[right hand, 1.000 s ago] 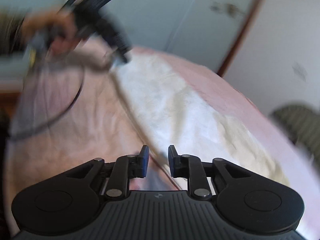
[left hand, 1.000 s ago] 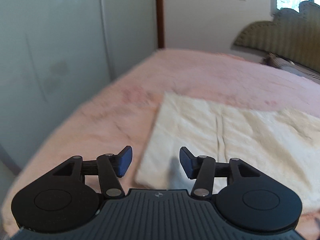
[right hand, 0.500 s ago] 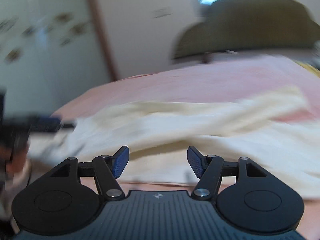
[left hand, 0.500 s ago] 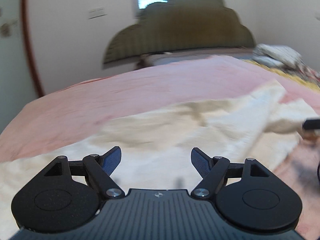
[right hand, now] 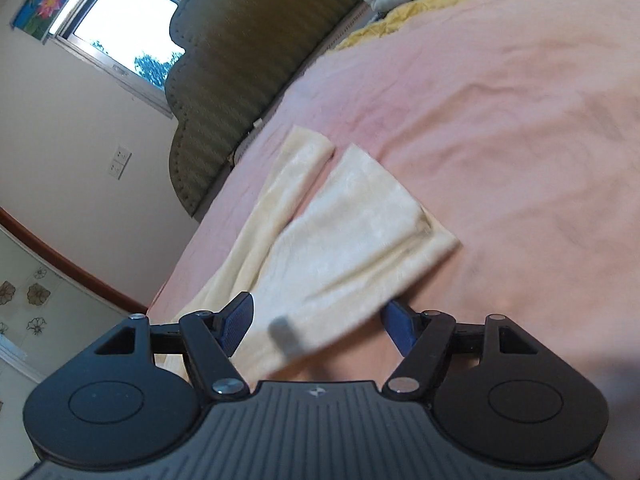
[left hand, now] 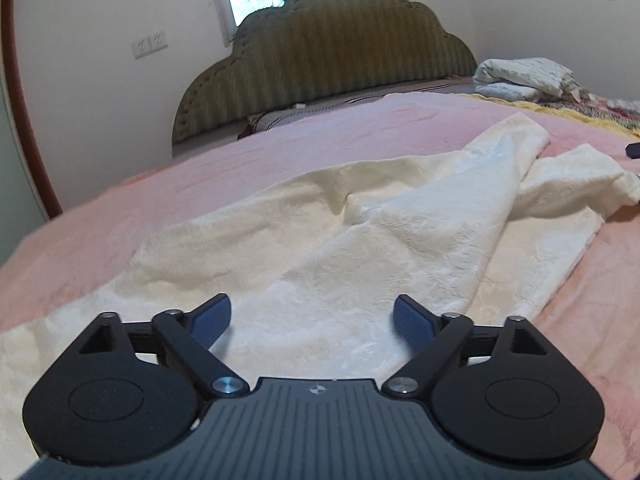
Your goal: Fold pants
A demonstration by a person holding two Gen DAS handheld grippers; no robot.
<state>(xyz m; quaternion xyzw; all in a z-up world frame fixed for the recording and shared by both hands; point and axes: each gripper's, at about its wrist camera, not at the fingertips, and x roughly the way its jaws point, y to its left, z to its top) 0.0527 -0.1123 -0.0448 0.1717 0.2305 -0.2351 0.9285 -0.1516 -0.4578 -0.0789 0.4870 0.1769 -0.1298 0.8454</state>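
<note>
Cream-white pants [left hand: 360,248] of a soft, faintly textured fabric lie spread on a pink bed cover. In the left wrist view they stretch across the bed in loose, rumpled folds, one layer draped diagonally over another, with a narrow end reaching toward the far right. In the right wrist view the pants [right hand: 344,240] show two legs side by side, ends slightly parted and pointing toward the headboard, the nearer leg wider and blurred at its near edge.

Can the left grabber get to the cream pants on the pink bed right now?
Probably yes. The left gripper hangs right over the cream pants with its jaws opening, nothing between them, and only the pink bedcover around.
</note>
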